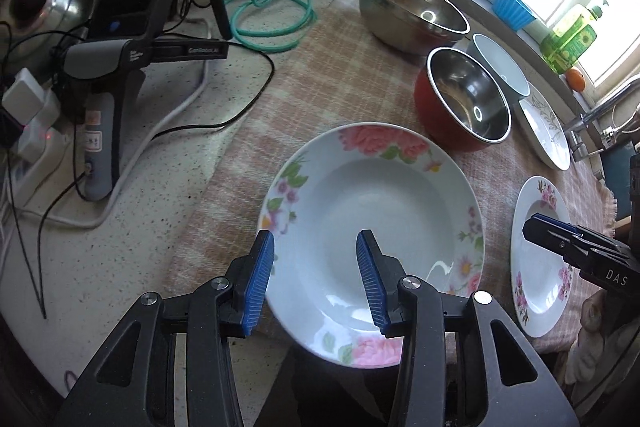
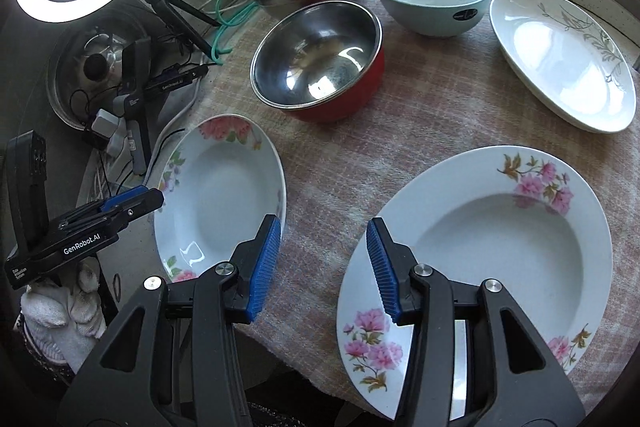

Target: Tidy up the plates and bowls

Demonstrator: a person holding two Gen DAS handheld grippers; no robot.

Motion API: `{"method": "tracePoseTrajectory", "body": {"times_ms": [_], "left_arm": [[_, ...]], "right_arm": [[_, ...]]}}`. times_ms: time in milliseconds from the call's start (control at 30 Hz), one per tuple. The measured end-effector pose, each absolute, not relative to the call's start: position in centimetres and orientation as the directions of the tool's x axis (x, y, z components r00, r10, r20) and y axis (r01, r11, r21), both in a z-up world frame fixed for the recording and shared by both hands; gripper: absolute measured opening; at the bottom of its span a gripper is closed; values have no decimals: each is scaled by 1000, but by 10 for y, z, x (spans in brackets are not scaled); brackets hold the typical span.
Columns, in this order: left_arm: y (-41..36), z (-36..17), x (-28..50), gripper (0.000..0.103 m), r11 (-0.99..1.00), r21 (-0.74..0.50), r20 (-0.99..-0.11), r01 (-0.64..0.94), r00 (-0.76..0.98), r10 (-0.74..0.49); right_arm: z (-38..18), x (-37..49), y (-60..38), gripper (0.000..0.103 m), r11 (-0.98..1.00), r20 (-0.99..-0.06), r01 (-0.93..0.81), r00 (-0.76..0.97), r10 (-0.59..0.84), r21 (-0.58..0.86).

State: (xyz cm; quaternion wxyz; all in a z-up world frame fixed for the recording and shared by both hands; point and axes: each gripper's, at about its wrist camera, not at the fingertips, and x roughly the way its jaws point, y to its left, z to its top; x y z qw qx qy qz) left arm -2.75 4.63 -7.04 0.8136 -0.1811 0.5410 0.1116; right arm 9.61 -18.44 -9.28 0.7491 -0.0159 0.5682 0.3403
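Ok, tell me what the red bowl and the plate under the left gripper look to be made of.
Red bowl: inside looks like polished steel, mirror-bright with sharp reflections; outside glossy red, probably paint or enamel. Deep plate under the left gripper: likely glazed ceramic or porcelain, smooth white with window glare and printed pink flowers on the rim.

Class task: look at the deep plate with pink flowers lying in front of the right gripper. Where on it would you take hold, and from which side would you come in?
Grip the flat near rim of the pink-flowered plate, coming in low from the table's front edge, where the open right gripper already hovers. The plate lies flat on the checked cloth, so only its thin, wide rim probably fits between the fingers, and the near edge seems to overhang the table slightly, leaving room for a finger underneath.
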Motion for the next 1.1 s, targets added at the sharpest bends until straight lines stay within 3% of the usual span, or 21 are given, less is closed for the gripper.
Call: {"method": "tracePoseTrajectory", "body": {"times_ms": [533,667,867,1100], "left_arm": [[59,-97,-27,41,917,-189,-937,-350,345,-62],[57,-101,-23,34,925,-185,-939,-332,337,-67],[61,-104,-22,26,925,-181,-942,-333,328,-66],[64,-109,-19,21,924,-184,-944,-335,323,-71]], "right_arm": [[-122,105,-145,47,765,-879,-519,52,473,381],[-130,106,-141,47,767,-884,-516,38,465,381],[-137,107,-137,36,755,-877,-511,2,480,412],[-136,104,-128,16,731,-870,-533,-19,493,427]]}}
